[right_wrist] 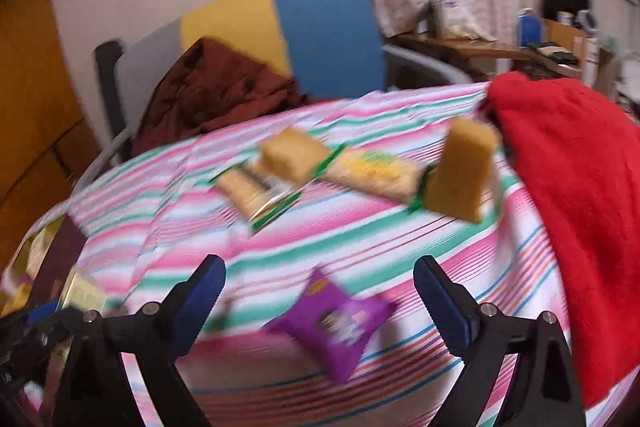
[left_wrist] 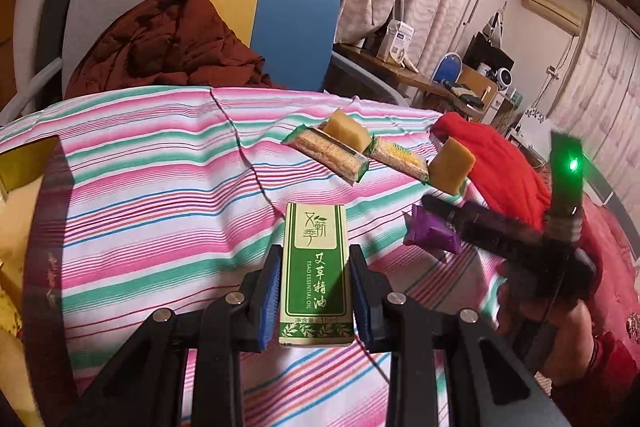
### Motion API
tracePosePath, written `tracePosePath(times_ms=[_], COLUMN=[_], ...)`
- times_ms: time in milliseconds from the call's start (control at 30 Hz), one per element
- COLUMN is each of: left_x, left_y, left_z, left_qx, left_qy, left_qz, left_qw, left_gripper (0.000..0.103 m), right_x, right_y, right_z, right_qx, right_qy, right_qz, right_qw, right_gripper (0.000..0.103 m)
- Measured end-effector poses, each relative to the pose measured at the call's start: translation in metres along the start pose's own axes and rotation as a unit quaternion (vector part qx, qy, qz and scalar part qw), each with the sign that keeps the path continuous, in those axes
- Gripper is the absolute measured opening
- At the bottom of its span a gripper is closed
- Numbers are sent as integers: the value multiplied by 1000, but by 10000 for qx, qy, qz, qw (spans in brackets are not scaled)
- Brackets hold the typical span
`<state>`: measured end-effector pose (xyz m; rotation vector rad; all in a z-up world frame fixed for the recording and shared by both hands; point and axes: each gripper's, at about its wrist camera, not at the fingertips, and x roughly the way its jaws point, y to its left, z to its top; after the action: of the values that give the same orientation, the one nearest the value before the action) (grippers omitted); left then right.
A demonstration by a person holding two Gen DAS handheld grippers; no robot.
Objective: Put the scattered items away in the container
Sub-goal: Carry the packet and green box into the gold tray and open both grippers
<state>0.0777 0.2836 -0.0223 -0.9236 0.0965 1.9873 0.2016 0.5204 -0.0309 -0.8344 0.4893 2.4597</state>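
My left gripper [left_wrist: 314, 291] squeezes a green box [left_wrist: 316, 275] over the striped cloth [left_wrist: 160, 195]. My right gripper [right_wrist: 320, 291] is wide apart above a purple packet [right_wrist: 334, 323].

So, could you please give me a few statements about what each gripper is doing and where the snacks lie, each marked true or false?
1. The left gripper is shut on the green essential oil box. True.
2. The right gripper holds the purple packet. False: it is open, with the packet lying on the striped cloth between its fingers.
3. A red cloth lies at the right of the table. True.
4. The two green-edged cracker packs are inside the container. False: they lie on the striped cloth beside the yellow sponge-like blocks.
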Motion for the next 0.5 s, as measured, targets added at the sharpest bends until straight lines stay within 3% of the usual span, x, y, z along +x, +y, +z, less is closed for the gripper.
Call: tracePosePath(times_ms=[100, 167, 300, 367, 400, 433, 500], left_x=[-9, -15, -27, -34, -37, -41, -48], left_y=[2, 3, 5, 7, 8, 9, 11], left_z=[-2, -3, -6, -8, -9, -10, -12], left_qx=[12, 26, 42, 25, 18, 11, 9], left_qy=[-41, -78, -177, -204, -226, -256, -301], left_qz=[-18, -20, -24, -45, -51, -52, -49], left_qw=[10000, 10000, 9998, 9998, 9997, 9997, 9995], left_gripper=[31, 31, 31, 31, 31, 31, 31], right_x=[7, 13, 22, 29, 29, 27, 25], right_y=[14, 20, 10, 1, -1, -3, -6], right_z=[-11, -17, -19, -18, -19, -18, -16], right_qx=[-358, -563, -372, -190, -153, -141, -160], right_qy=[227, 355, 576, 728, 743, 711, 732], right_qz=[-222, -366, -510, -475, -512, -574, -582], right_qw=[9989, 9971, 9963, 9960, 9958, 9957, 9955], right_gripper=[93, 86, 85, 63, 58, 42, 36])
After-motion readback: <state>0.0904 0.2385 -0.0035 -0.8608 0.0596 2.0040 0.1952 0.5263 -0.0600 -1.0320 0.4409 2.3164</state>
